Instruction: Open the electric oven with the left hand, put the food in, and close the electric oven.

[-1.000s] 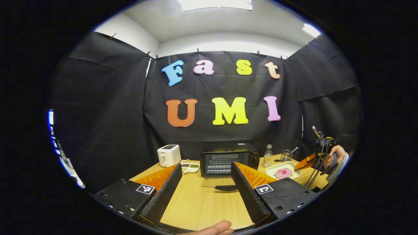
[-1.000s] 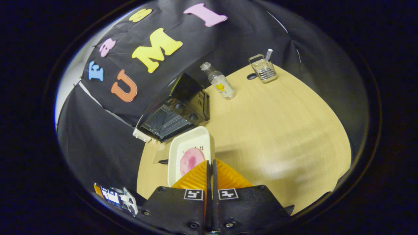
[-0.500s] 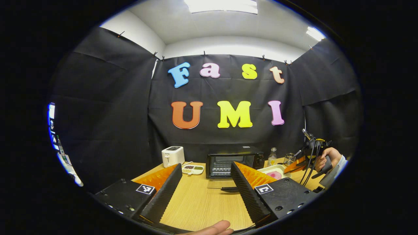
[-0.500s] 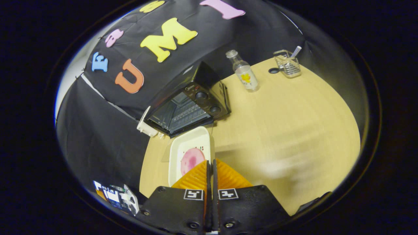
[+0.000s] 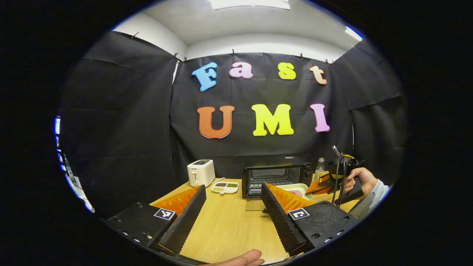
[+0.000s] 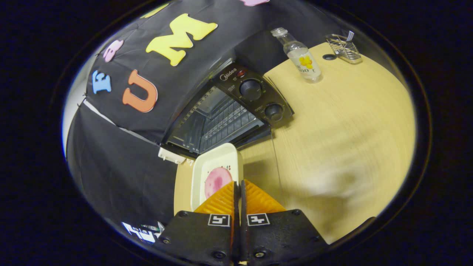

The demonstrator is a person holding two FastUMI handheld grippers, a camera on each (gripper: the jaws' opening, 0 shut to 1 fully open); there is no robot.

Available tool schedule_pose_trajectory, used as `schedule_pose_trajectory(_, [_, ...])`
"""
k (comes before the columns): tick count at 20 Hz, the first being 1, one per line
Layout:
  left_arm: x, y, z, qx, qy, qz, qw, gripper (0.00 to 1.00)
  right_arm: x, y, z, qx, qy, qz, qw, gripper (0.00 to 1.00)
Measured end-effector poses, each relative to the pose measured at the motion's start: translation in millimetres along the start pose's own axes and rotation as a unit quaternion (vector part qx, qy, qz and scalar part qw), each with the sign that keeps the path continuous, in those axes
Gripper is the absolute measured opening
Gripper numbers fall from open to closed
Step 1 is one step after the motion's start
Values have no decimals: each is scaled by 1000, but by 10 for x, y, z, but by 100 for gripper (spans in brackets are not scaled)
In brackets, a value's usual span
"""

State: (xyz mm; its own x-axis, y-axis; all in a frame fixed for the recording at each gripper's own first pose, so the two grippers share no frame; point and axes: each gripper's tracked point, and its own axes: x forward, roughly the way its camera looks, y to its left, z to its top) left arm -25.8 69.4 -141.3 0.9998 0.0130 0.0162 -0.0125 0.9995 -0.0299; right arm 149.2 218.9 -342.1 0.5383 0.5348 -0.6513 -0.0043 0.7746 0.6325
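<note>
My right gripper [image 6: 238,186] pinches the white tray's [image 6: 212,162] rim, pink food [image 6: 217,181] aboard, just before the open electric oven [image 6: 221,118] by the table's back edge. Left gripper [image 5: 231,207] is spread, empty. A tilt could slide the food off — the left gripper view adds a toaster [image 5: 201,172].

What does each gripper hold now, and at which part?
The right gripper is shut on the white tray, pinching its near rim; the pink food lies in it. The left gripper is open and holds nothing.
</note>
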Motion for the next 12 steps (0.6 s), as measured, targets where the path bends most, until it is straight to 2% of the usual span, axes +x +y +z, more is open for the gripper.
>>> schedule_pose_trajectory(4, [183, 156, -168, -4, 25, 12, 1000, 95, 393, 115, 161, 48, -48, -9, 998, 4])
schedule_pose_trajectory(6, [243, 219, -181, -4, 33, 18, 999, 95, 530, 173, 344, 68, -101, -12, 992, 1])
schedule_pose_trajectory(7, [260, 238, -189, -3, 33, 18, 999, 95, 575, 193, 429, 76, -127, -14, 989, 4])
schedule_pose_trajectory(8, [276, 259, -195, -2, 34, 18, 999, 95, 640, 213, 514, 88, -148, -18, 985, 0])
schedule_pose_trajectory(12, [398, 273, -290, 10, 52, 20, 998, 95, 915, 361, 713, 134, -172, -7, 976, 0])
